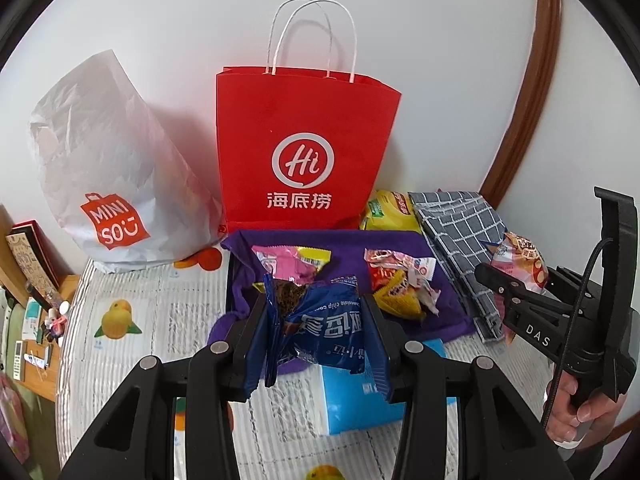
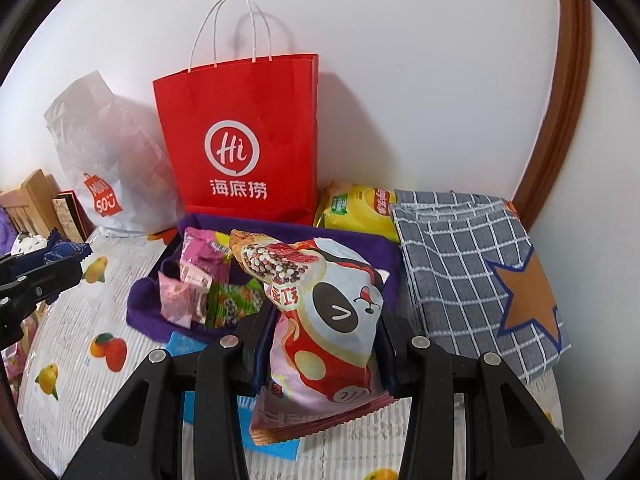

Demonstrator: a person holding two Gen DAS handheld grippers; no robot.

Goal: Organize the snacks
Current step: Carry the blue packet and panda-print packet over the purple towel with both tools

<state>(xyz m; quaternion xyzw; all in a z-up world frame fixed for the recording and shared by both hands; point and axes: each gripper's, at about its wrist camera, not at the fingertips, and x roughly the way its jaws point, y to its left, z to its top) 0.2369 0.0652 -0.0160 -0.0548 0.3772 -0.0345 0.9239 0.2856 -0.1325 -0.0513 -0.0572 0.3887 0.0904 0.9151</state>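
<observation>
Landmark: red paper bag, upright against the wall

- Left gripper clamped on a blue cookie packet, held in the air in front of the red paper bag, above the purple tray that lies at the bag's foot
- Right gripper clamped on a pink panda snack bag, also held up in front of the red bag, to the right of the cookie packet
- More small wrapped snacks lie loose in the tray; a yellow chip bag lies just right of the red bag's base, a grey checked cloth beyond it; white Miniso bag to the red bag's left

Handling, my read: both packets are light, crinkly film, slick at the face, contents brittle. The cookie packet looks torn open at the top, so keep it upright or crumbs spill. Pinch across the flat body or the crimped seam, gently, since hard squeezing would crush what is inside
</observation>
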